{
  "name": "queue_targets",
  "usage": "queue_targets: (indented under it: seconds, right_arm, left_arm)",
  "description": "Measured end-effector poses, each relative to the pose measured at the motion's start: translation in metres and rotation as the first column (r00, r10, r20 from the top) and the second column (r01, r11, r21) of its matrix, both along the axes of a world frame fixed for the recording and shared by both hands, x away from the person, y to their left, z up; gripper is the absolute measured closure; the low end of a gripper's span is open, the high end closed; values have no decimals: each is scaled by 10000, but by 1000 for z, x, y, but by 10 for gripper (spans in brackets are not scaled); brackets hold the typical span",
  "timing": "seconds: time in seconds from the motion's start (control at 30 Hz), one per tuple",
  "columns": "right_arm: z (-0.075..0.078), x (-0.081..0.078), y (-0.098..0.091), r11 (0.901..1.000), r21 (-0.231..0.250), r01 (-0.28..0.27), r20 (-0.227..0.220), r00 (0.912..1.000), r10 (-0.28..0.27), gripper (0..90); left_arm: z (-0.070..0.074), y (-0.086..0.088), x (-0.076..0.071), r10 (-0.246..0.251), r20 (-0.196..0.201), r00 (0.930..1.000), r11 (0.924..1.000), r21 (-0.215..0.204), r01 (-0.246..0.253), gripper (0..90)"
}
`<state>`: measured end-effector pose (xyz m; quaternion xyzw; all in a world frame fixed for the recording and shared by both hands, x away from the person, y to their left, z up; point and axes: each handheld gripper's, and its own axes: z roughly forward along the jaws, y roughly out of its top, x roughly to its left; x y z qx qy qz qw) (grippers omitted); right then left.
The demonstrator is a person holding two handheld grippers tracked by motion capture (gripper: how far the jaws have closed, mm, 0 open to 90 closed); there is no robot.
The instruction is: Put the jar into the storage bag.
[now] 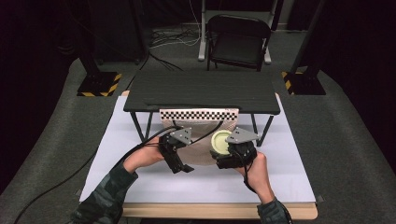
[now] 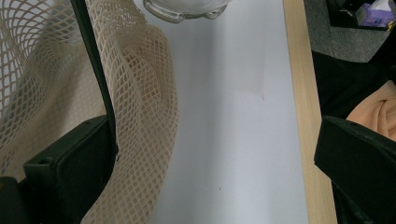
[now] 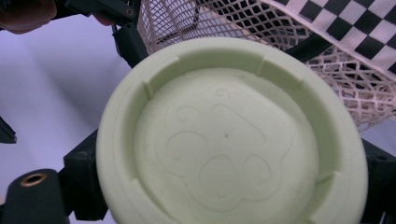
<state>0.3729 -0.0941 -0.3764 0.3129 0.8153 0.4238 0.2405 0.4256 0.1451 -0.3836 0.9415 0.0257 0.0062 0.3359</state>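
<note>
Two grippers over a white surface (image 1: 154, 182). The right gripper (image 1: 227, 148) clamps a pale green lid (image 3: 229, 140). The left gripper (image 1: 180, 164), jaws apart, has a beige mesh bag (image 2: 144, 107) against one jaw.

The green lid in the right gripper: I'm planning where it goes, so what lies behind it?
Behind the green lid is the cream mesh bag with its checkered band. The lid hides the mesh directly behind it.

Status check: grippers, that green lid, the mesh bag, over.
Right gripper shut on green lid, held beside the mesh bag. Left gripper open, one jaw against the bag's mesh. Low black shelf overhangs the bag's far end.
</note>
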Motion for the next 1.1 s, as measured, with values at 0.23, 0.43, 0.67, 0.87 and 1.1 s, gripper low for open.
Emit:
queue_targets:
  seconds: [0.23, 0.43, 0.67, 0.87, 1.1]
  right_arm:
    - [7, 2, 3, 10000, -58, -39, 68, 10000, 39, 110]
    - [13, 3, 6, 9999, -100, -108, 146, 9998, 109, 110]
    - [19, 6, 9, 9998, -133, -131, 197, 9997, 134, 110]
    - [24, 8, 13, 9998, -110, -194, 200, 9996, 196, 110]
    - [29, 10, 17, 9997, -152, -199, 236, 9995, 202, 110]
  left_arm:
    - [0, 0, 0, -2, 17, 10000, 10000, -2, 2, 0]
    - [0, 0, 0, -5, 38, 10000, 10000, 1, 5, 0]
    - [0, 0, 0, -5, 35, 10000, 10000, -1, 5, 0]
    - [0, 0, 0, -11, 44, 10000, 10000, 6, 11, 0]
    - [-1, 0, 0, 9, 52, 10000, 10000, 1, -9, 0]
